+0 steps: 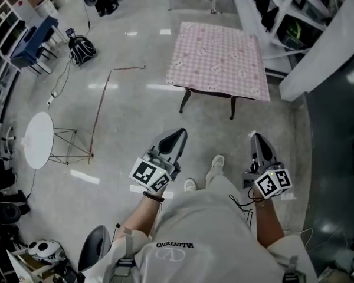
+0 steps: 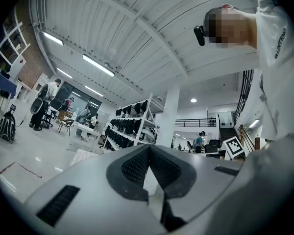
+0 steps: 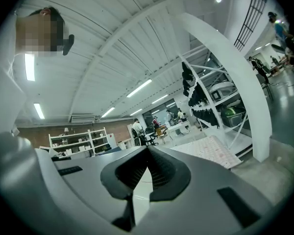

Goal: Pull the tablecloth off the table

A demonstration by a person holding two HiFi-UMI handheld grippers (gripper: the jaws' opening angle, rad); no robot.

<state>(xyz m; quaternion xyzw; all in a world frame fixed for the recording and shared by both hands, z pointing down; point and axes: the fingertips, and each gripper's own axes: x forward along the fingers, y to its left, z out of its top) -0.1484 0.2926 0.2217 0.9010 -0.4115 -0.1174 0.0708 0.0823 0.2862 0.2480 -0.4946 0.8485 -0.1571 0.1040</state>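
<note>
A pink patterned tablecloth covers a small dark-legged table ahead of me on the shiny floor. It also shows as a pale sheet in the right gripper view, tablecloth, and faintly in the left gripper view, tablecloth. My left gripper is shut and empty, well short of the table's near edge. My right gripper is shut and empty too, held level below the table's near right corner. Neither touches the cloth.
A white round side table stands on the left. A white curved column and shelving flank the table on the right. A black bag and blue furniture lie far left. My feet are between the grippers.
</note>
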